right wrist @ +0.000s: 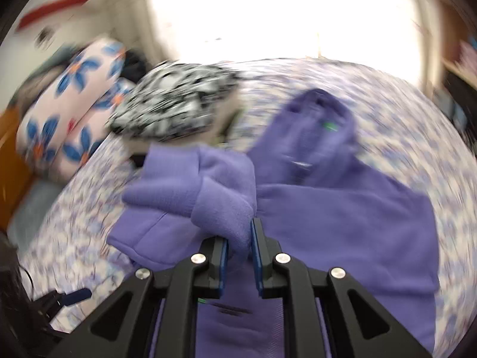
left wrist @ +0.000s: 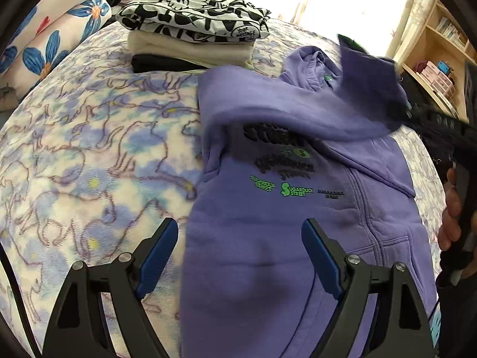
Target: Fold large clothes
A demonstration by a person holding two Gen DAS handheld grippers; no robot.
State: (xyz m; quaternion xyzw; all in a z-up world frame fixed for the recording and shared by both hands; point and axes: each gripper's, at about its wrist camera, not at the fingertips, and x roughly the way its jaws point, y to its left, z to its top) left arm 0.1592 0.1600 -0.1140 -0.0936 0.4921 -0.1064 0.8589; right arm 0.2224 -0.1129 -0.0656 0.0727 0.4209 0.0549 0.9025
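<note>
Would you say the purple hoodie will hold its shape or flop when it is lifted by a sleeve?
The purple hoodie will probably flop: the sleeve cuff bunches in the right gripper. Its thick fleece looks fairly heavy, so the body should stay on the blanket.

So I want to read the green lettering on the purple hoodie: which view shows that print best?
The left wrist view: the hoodie lies fairly sharp there, and the green print reads "Sugarduck Street". The right wrist view is motion-blurred; the right hand-held gripper pinches a sleeve cuff up close, and the chest print cannot be made out.
</note>
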